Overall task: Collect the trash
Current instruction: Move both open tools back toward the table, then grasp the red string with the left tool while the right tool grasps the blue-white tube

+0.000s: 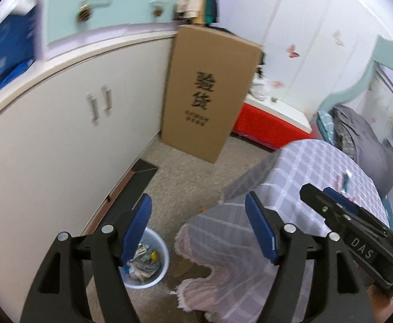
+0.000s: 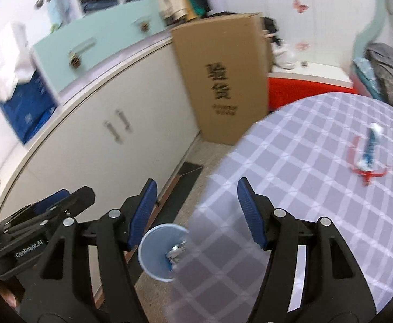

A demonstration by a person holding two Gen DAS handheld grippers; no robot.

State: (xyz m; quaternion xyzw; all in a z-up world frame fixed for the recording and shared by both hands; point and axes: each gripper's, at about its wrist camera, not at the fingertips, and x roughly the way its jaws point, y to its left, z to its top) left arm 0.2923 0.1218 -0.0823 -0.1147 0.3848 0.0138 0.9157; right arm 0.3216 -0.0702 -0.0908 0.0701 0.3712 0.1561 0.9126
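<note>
Both tongs empty, jaws apart, one wrapper left on the desk.

The left tongs point(image 1: 199, 228) and right tongs point(image 2: 196, 210) stand apart with nothing between the pads. Below them on the floor sits the pale blue bin point(image 1: 162, 274), already holding crumpled wrappers. Ahead and to the right of the right tongs, well apart from them, a blue-and-white wrapper point(image 2: 370, 148) lies flat on red packaging on the checked desk point(image 2: 304, 188). It looks light, thin, crinkly and probably slippery; pinching a raised end or edge seems safest.
</note>
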